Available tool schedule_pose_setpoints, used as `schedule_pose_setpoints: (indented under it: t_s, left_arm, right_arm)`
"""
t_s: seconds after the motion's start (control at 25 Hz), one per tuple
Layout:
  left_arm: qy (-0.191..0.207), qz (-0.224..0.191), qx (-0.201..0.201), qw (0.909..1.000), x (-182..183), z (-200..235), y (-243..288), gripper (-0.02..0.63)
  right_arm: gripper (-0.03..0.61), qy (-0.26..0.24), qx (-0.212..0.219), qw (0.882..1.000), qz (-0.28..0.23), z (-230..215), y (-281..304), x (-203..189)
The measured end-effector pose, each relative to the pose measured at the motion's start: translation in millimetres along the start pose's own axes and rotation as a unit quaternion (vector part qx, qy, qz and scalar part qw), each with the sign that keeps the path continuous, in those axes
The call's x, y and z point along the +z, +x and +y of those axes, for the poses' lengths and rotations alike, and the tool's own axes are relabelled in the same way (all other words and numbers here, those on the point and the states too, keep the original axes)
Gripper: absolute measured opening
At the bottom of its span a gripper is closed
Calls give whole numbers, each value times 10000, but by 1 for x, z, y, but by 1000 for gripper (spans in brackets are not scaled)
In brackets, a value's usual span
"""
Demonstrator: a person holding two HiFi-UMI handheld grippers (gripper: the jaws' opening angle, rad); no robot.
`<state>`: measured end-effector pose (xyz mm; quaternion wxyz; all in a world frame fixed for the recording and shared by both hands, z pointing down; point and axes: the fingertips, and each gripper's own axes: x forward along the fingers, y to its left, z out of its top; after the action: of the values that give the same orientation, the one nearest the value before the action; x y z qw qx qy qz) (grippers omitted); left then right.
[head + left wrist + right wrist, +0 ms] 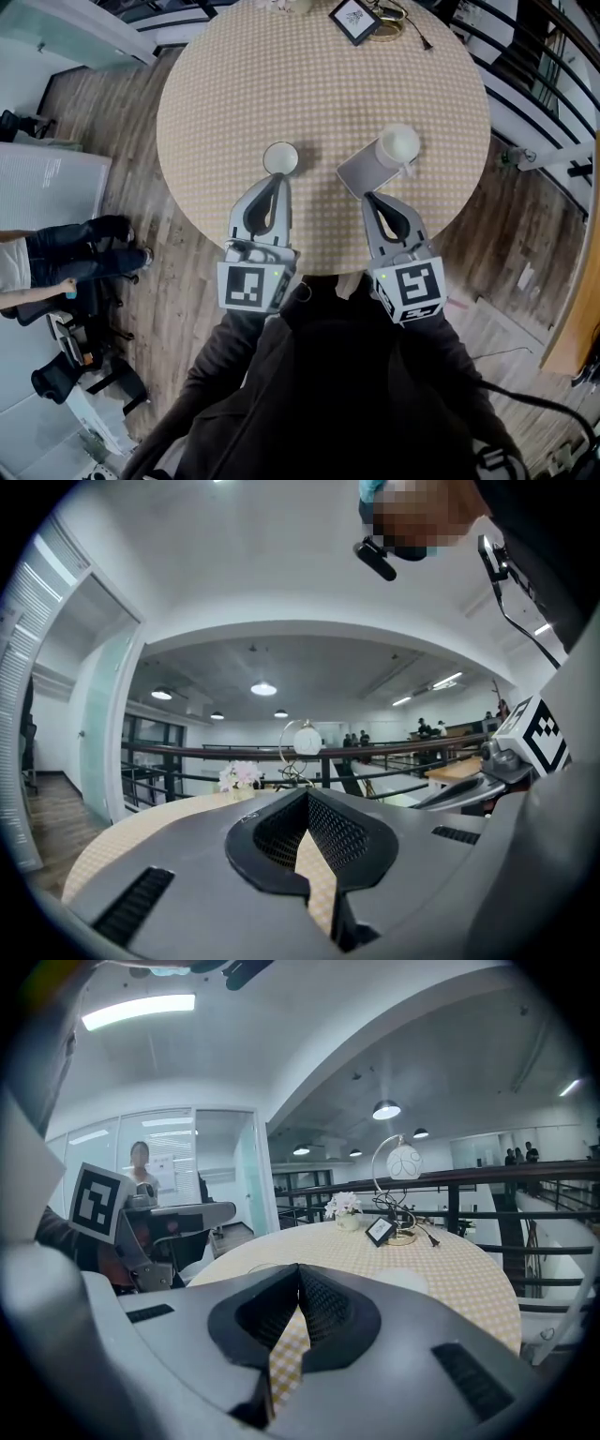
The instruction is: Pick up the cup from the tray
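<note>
In the head view a small grey tray [353,178] lies on the round checked table [234,84], and a tall white cup [397,146] stands on its far right part. A second, low white cup [280,157] stands on the cloth to the left of the tray. My right gripper [368,196] is shut and empty, its tip just short of the tray's near edge. My left gripper [278,178] is shut and empty too, its tip just short of the low cup. In the right gripper view a pale rounded shape [403,1280] peeks over my shut right gripper [298,1267].
At the table's far side stand a framed picture [354,20], a lamp [403,1162] with its cable and a small flower pot [347,1207]. The table's near edge runs under both grippers. A railing [187,752] lies beyond the table. A seated person [56,262] is at the left.
</note>
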<state>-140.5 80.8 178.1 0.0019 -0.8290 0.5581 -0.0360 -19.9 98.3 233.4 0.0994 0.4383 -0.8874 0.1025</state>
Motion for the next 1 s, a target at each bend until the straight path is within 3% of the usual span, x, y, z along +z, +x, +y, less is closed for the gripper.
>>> schedule_pose_setpoints:
  t_s: [0.28,0.56,1.0]
  left_arm:
    - [-177,182,-506,9984,-20,-20,19,6]
    - [-266,311,-1111,9930,-39,-40,45,6]
    - [-199,276,-1699,9849,-25,-75,76,6]
  right_arm:
    - [8,145,-428,9988,168,-18,-3,-17]
    - [8,282,-1136,9928,262,-50,-20,-29]
    - [9,346,-1732,9843,65,-94,-38,-13]
